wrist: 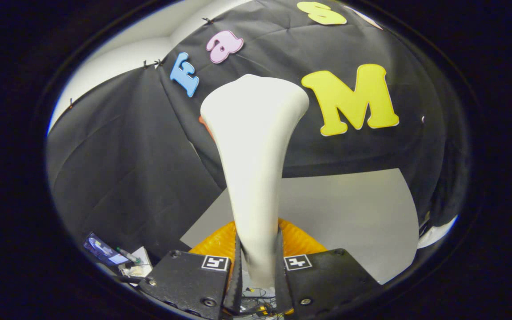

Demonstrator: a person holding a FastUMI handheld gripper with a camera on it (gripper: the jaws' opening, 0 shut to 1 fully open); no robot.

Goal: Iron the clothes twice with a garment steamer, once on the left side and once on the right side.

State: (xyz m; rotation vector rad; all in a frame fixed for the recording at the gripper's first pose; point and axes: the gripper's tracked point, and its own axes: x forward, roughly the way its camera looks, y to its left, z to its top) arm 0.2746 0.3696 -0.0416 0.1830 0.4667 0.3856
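Note:
A white garment steamer [256, 155] stands up between my fingers, its narrow handle clamped low down and its wide head flaring out beyond them toward the booth wall. My gripper [258, 255] is shut on that handle, both fingers pressing its sides. An orange garment [220, 242] lies just behind the fingers on the grey surface [349, 213], mostly hidden by the steamer and the gripper body.
The black cloth booth wall [131, 169] rises beyond the grey surface. To the left of the fingers sit a small screen [102, 251] and some white clutter [138, 262]. Cables [256, 302] show below the fingers.

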